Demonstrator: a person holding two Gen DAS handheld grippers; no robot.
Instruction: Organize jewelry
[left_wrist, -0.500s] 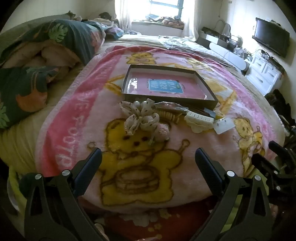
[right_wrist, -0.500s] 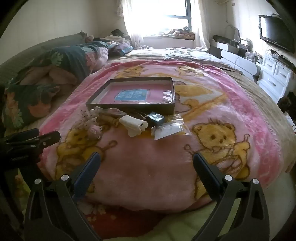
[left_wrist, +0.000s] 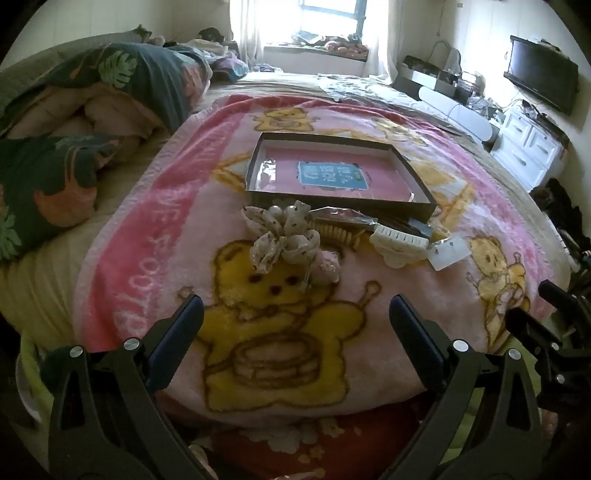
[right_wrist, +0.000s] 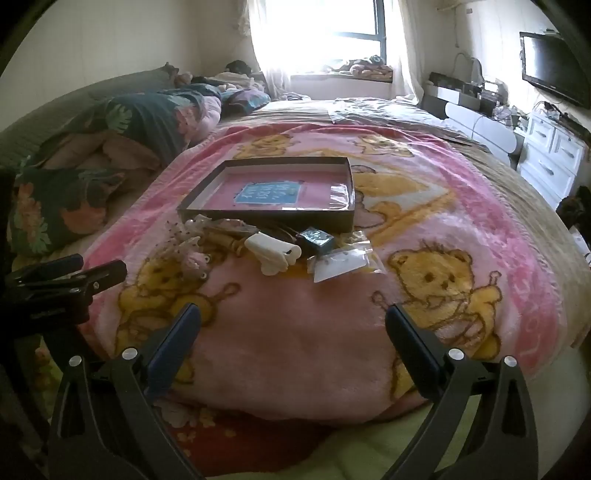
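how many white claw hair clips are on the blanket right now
1: the white plastic claw hair clip lies on the pink bear-print blanket before the shallow dark box; more may hide in the pile.

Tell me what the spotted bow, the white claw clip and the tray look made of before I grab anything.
Spotted bow: thin soft fabric, matte, judging by its limp crinkled loops. White claw clip: likely hard plastic, smooth cream surface with molded teeth. Tray: probably cardboard, with thin, dark, straight walls; the glossy glare inside suggests plastic film.
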